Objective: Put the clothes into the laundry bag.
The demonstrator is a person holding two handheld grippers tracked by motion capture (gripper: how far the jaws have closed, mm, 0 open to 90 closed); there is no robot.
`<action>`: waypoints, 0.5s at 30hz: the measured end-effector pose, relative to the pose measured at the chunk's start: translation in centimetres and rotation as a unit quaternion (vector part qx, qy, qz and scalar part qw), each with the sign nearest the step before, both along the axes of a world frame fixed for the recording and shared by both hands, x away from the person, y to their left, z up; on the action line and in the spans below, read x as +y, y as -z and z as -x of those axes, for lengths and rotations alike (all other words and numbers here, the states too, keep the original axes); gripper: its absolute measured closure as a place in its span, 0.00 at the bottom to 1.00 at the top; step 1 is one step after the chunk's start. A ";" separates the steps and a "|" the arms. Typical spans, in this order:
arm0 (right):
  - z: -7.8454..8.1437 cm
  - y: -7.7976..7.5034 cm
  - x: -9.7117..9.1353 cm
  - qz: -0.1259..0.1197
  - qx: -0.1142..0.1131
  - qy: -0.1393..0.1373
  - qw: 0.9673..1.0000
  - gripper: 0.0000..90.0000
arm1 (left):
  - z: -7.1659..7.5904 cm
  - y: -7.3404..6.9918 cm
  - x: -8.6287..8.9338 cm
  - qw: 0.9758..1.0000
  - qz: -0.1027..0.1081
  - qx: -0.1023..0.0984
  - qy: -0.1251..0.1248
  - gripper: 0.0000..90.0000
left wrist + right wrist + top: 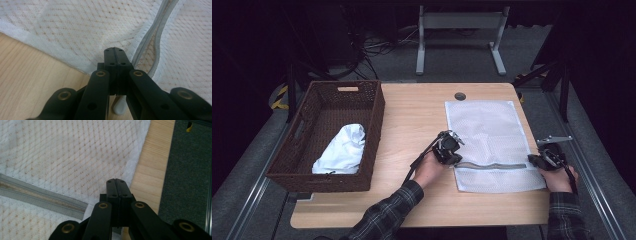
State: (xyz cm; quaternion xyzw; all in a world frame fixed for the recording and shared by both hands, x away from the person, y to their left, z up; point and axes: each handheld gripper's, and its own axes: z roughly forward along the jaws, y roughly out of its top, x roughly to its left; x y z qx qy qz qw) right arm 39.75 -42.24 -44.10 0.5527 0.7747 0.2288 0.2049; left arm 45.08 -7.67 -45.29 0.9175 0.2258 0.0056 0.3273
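Basket (307, 145) sits left of the mesh bag (487, 130), both on table (412, 115)

Light falls from overhead onto the wooden worktop (412, 120), which shows bright and evenly lit in the high view, while the floor and room around it sink into near-black. Shadows there are soft and short. In both gripper views the black claw links at the bottom edge are blurred, and the white mesh bag (82, 27) is slightly soft and washed pale.

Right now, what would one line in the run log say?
left tongs: shut, at mesh bag's left edge | right tongs: shut, at its right edge | zipper: partly open | white cloth: in basket
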 end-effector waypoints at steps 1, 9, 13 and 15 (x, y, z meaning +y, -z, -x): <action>0.0 0.0 -0.2 -0.002 0.000 0.003 1.000 1.00 | 0.0 0.0 -0.2 1.000 0.002 0.001 0.000 1.00; 0.2 -0.5 0.3 0.000 -0.019 -0.003 1.000 1.00 | 0.3 0.0 -0.1 1.000 0.008 0.003 0.008 1.00; 0.2 -0.8 1.1 -0.010 -0.029 -0.027 0.999 0.98 | 0.6 -0.3 0.9 1.000 0.010 0.002 0.006 0.99; 0.2 -0.9 1.7 -0.017 -0.028 -0.039 0.999 0.96 | 0.8 -0.5 1.6 1.000 0.015 0.005 0.004 0.98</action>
